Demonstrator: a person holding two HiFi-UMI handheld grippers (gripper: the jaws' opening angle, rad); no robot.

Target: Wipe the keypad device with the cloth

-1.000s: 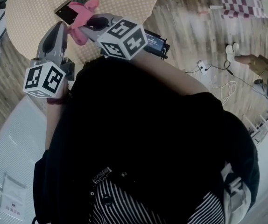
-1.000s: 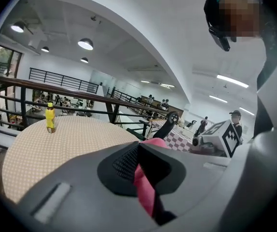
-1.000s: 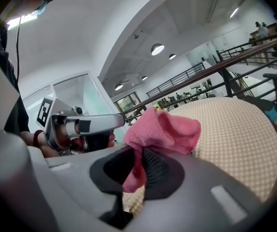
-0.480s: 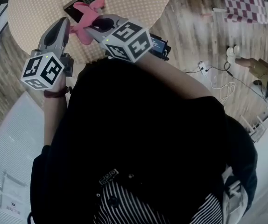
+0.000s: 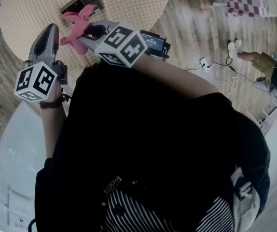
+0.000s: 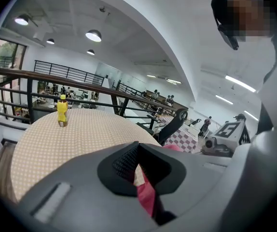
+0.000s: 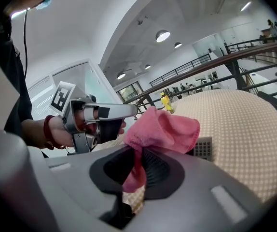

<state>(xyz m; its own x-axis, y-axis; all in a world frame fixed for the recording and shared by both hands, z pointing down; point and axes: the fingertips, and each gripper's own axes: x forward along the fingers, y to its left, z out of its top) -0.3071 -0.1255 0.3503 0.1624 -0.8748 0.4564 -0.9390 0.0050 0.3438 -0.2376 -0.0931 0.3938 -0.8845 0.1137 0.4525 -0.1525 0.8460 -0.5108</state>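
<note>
Right tongs [image 7: 138, 166] pinching crumpled pink fleece cloth [image 7: 163, 128] near flat grey keypad device [image 7: 204, 149]; left tongs [image 6: 136, 167] pressed together, empty.

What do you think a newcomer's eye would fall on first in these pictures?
The pink cloth stands out, bunched in the shut right gripper over the beige round table. Just beyond it lies the dark keypad device; a small yellow bottle stands near the table's far edge.

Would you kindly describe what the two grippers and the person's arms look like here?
The left gripper and right gripper are smooth grey tapered shells with black ribbed pads. Each carries a white cube with black square markers. The person wears a black top and a red band on the left wrist.
</note>
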